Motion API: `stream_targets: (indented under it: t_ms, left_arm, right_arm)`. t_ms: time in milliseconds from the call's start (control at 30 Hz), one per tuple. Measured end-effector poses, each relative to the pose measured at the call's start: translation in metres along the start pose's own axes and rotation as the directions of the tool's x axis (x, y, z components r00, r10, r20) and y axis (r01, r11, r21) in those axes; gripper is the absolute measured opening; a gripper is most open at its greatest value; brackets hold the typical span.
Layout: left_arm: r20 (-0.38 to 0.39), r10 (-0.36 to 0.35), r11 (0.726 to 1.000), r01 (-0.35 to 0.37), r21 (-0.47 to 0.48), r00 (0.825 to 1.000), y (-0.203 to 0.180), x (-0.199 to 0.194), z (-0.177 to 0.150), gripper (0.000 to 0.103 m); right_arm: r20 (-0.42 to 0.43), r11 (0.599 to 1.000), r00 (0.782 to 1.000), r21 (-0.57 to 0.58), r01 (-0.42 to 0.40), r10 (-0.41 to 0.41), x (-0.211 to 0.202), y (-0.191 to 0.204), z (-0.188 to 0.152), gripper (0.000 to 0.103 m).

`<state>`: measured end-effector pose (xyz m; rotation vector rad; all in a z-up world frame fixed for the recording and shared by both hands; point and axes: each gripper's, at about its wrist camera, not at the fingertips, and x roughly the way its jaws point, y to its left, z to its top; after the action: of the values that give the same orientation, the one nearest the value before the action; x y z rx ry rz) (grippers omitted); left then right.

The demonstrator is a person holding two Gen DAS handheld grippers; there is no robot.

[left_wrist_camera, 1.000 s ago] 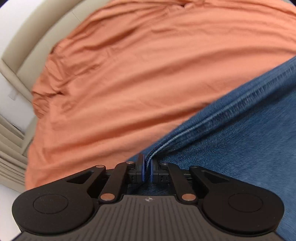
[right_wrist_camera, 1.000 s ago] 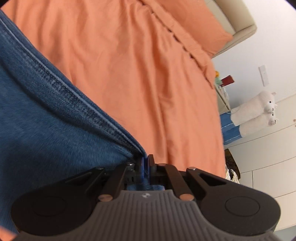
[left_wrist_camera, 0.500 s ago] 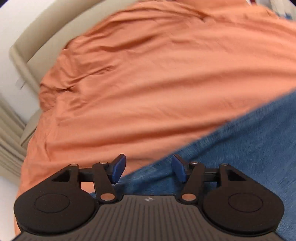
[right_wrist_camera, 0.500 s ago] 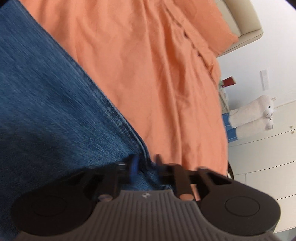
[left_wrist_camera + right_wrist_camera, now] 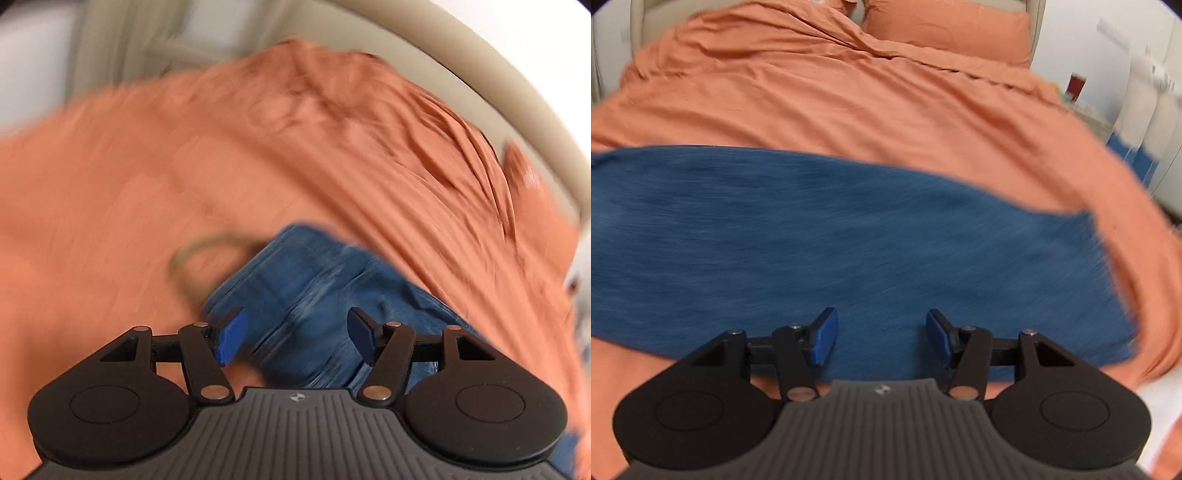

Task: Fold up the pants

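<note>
Your left wrist view is smeared: the jeans (image 5: 314, 295) show no clear seams, and a greenish loop (image 5: 199, 254) beside them is unreadable. In your right view the jeans run off the left edge, and the items by the wall (image 5: 1075, 86) blur.

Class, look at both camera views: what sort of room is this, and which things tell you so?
Most likely a bedroom. A wide orange duvet covers a bed, with a matching pillow at its head against a beige padded headboard. Blue jeans lie across the duvet.

Orange-covered bed (image 5: 820, 99); blue jeans (image 5: 812, 236) flat on it, pillow (image 5: 945, 33) at head
</note>
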<state>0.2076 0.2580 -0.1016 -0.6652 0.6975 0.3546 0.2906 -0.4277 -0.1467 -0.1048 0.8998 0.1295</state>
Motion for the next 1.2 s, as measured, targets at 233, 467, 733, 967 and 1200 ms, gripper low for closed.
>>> stream_targets:
  t_ms: [233,467,733,967,1200]
  left_arm:
    - [0.057,-0.179,0.911,0.187,-0.366,0.982,0.060,0.044,-0.020,0.072]
    - [0.075,-0.137,0.906,0.155,-0.393,0.988,0.062,0.095,0.006,0.048]
    - [0.098,-0.044,0.992,0.055,-0.116,0.994,0.018,0.052,0.034,0.020]
    - [0.192,-0.029,0.999,0.026,0.023,0.981,0.006,-0.032,0.065,0.019]
    - [0.144,0.218,0.975,-0.223,0.020,0.965,0.088,-0.032,0.069,0.019]
  right_arm:
    - [0.048,0.993,0.996,0.092,-0.080,0.075,-0.014,0.043,-0.022,0.050]
    - [0.027,0.996,0.999,0.078,-0.037,0.035,-0.025,0.046,-0.026,0.051]
    - [-0.001,0.994,0.999,0.097,0.047,-0.047,-0.030,0.042,-0.029,0.050]
    - [0.022,0.991,0.995,0.096,0.095,-0.098,-0.058,0.027,-0.029,0.050]
    - [0.025,0.983,0.996,0.167,0.078,-0.083,-0.070,0.000,-0.039,0.049]
